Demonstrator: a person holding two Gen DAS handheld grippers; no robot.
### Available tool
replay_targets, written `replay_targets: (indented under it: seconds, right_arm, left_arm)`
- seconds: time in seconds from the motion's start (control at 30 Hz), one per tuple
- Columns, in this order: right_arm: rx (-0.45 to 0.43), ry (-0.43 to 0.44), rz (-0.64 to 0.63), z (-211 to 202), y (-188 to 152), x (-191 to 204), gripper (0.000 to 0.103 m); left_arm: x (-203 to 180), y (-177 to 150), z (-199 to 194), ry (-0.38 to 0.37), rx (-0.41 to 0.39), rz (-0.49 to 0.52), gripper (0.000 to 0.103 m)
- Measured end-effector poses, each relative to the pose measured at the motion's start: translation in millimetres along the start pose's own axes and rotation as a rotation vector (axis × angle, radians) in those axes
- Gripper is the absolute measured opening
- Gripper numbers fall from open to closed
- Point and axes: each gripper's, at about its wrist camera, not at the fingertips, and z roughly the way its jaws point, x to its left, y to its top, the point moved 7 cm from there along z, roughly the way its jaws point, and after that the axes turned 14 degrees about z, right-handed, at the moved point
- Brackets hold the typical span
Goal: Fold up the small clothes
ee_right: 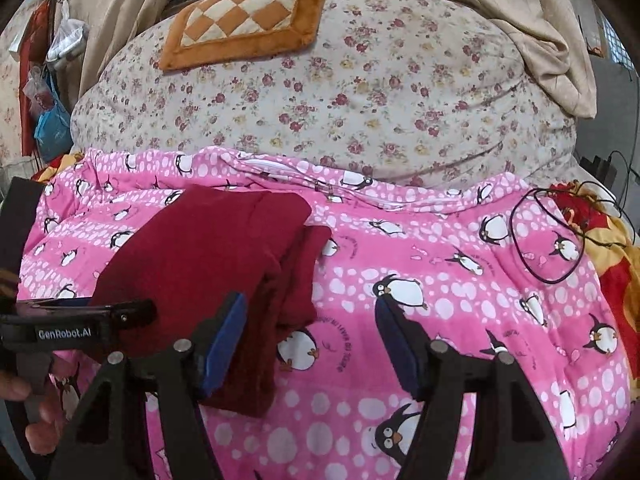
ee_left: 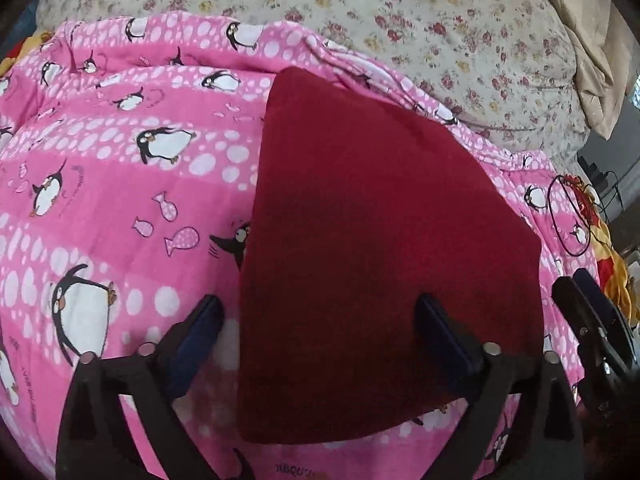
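The dark red garment (ee_left: 384, 248) lies folded on the pink penguin blanket (ee_left: 120, 184) spread over the bed, and from my right wrist view its layers show stacked, the upper fold overlapping a narrower strip along its right edge. My left tool (ee_left: 320, 320) hangs just above its near end, spread wide: the left finger is over the blanket just beside the garment's left edge, the right finger over the red cloth itself, and nothing is pinched between them. My right tool (ee_right: 312, 336) is likewise released, its blue-padded left finger (ee_right: 224, 340) at the garment's near right corner, though I cannot tell whether it touches the cloth, while the other finger stands over a printed penguin, apart from the garment. In my right wrist view my left tool shows at the left margin, over the garment's near left part. Beyond the pink blanket lies a floral quilt (ee_right: 360, 92), and on it, near the head of the bed, a brown checkered cushion (ee_right: 244, 20). A thin black cord loop (ee_right: 552, 236) rests on the blanket's right side, well apart from the garment, beside a red-and-yellow cloth (ee_right: 616, 256).
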Motion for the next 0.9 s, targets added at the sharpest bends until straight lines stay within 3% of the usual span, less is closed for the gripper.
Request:
replay_targets:
  seconds: [0.2,0.57,0.63,0.83,0.9]
  right_arm:
    - [-0.017,0.004,0.005,-5,2,-3,0.07]
    - [-0.023,0.01,0.019,-9,4,-8,0.07]
    - [-0.025,0.011,0.014,-10,4,-8,0.07]
    - [-0.039,0.023,0.034,-20,7,-11,0.07]
    - [-0.03,0.046,0.075,-27,6,-14,0.07]
  left_arm:
    - [-3,1,2,0.02,-0.027,0.032,0.086]
    - [5,3,-1,-0.029,-0.068,-0.077,0.086]
    - [1,4,-3,0.012,-0.069,-0.04,0.086]
    - [-29,7,-37,0.28,-0.171,0.205,0.085]
    - [-35,4,-41,0.296,-0.18,0.228,0.085]
